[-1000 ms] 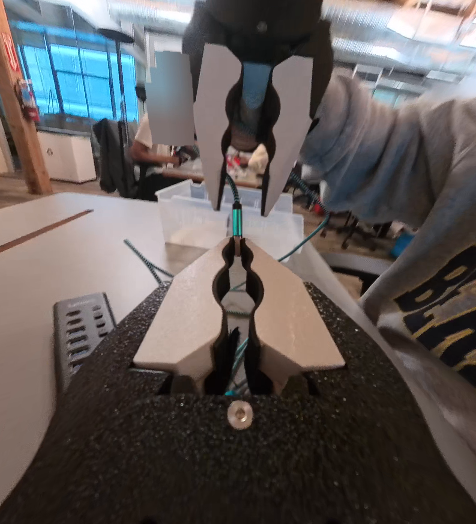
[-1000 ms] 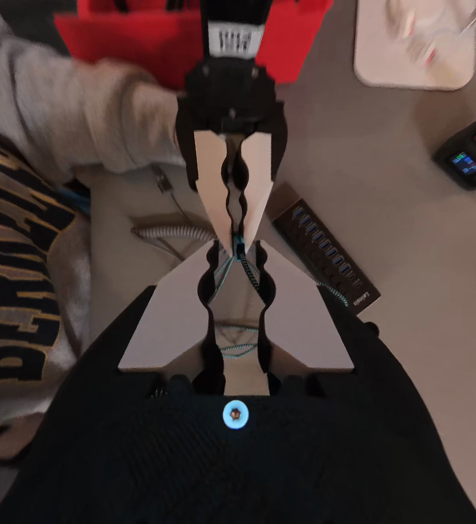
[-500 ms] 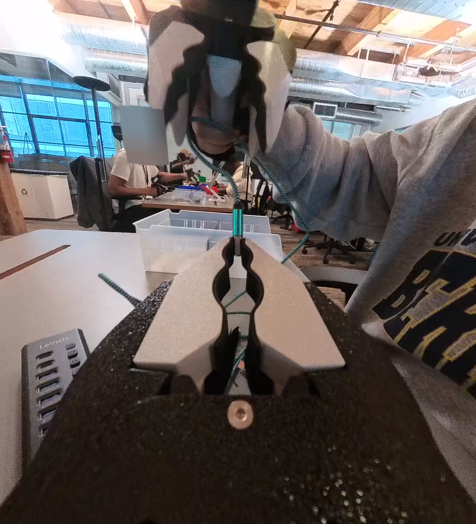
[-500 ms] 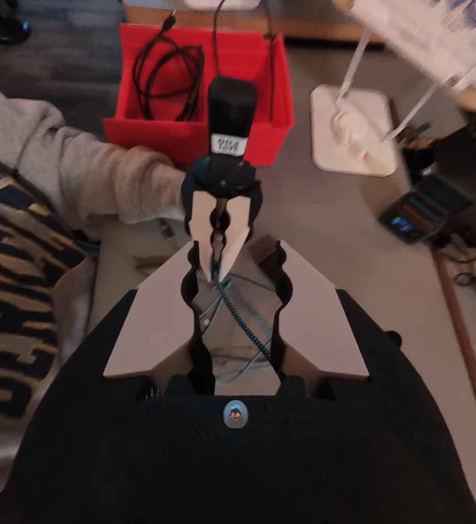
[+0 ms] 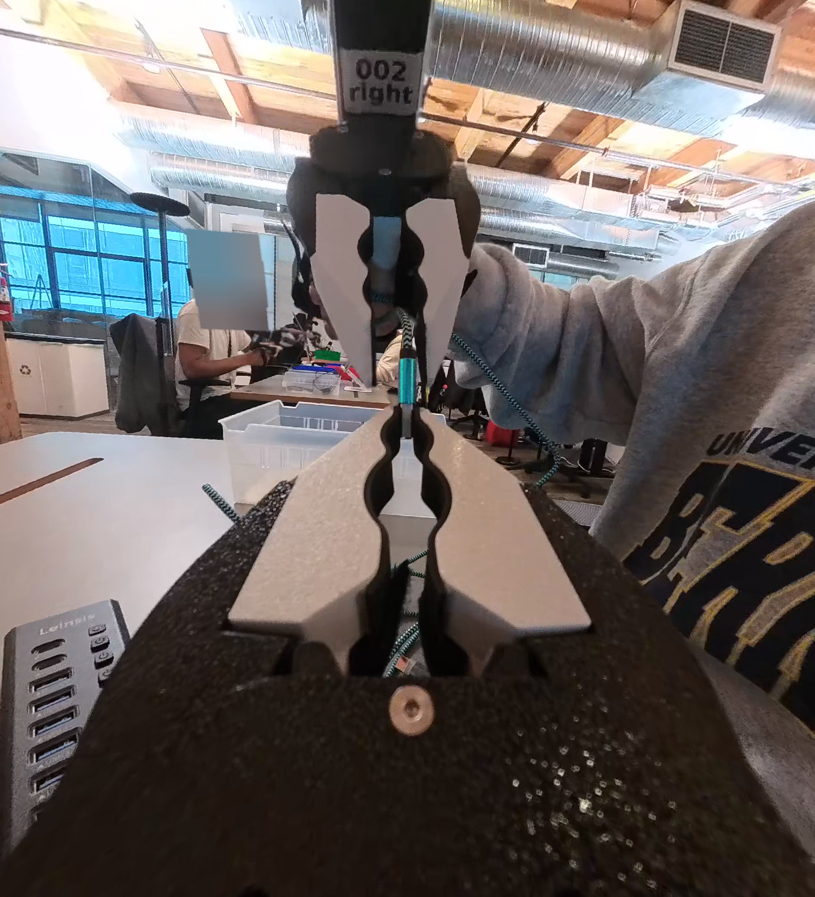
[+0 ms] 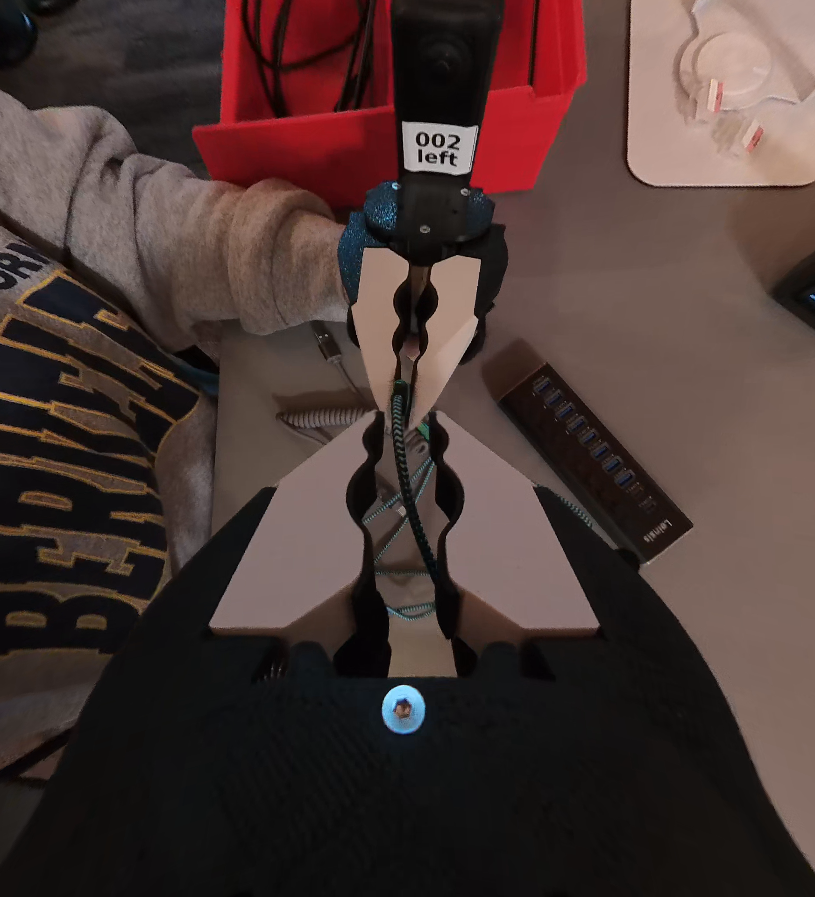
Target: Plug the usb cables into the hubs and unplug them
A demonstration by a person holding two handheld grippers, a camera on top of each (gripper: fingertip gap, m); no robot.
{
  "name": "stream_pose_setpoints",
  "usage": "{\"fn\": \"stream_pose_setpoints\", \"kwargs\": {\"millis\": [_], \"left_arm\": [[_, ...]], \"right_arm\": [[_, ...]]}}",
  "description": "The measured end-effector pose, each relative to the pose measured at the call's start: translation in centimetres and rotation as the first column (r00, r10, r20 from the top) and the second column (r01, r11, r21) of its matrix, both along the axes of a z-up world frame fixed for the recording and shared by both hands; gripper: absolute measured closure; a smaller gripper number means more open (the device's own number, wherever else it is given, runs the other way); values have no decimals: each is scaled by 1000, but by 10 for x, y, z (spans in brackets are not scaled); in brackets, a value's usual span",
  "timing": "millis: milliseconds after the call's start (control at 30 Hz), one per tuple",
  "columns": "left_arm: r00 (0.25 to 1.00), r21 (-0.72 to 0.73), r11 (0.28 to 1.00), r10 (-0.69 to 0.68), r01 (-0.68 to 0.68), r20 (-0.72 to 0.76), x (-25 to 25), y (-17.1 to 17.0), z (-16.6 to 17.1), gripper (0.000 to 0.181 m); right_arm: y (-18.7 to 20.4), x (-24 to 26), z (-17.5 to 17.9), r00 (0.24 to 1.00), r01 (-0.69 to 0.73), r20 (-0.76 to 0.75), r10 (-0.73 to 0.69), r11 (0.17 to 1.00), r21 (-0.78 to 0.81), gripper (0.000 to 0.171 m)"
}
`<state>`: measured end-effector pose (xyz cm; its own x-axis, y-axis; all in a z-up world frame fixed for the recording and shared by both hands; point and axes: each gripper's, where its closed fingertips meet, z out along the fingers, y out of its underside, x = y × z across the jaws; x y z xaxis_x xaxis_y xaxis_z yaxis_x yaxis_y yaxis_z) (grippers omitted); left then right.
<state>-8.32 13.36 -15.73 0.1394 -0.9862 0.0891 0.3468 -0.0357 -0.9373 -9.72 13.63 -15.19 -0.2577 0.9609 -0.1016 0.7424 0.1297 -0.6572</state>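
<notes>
Teal braided usb cable (image 5: 406,376) upright, plug pinched; black hub (image 6: 594,461) flat on table.

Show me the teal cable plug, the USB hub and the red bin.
teal cable plug (image 5: 407,382), left wrist view, on its teal metal shell.
USB hub (image 6: 589,456), right wrist view, on its row of blue ports.
red bin (image 6: 298,141), right wrist view, on its front wall.
</notes>
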Motion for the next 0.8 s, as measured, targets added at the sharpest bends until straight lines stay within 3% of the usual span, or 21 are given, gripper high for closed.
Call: {"fn": "stream_pose_setpoints", "kwargs": {"millis": [400,633,667,733,800], "left_arm": [[999,24,999,41,-41,-2,-1,1,5,179],[996,-63,994,93,-93,-3,-5,15,2,178],[993,-83,990,114,-117,-41,-6,19,-3,177],[957,-141,962,201,-233,-207,-14,39,-27,160],[889,-170,928,247,-332,-386,-19,52,-55,160]], "right_arm": [[-6,-8,2,994,-12,-114,3,997,-74,163],[8,-11,-1,989,64,-132,-69,997,-42,166],[13,-12,-2,988,90,-124,-93,995,-33,166],[25,-12,-3,983,146,-110,-145,989,-7,166],[39,-11,-5,973,215,-93,-213,976,11,166]]}}
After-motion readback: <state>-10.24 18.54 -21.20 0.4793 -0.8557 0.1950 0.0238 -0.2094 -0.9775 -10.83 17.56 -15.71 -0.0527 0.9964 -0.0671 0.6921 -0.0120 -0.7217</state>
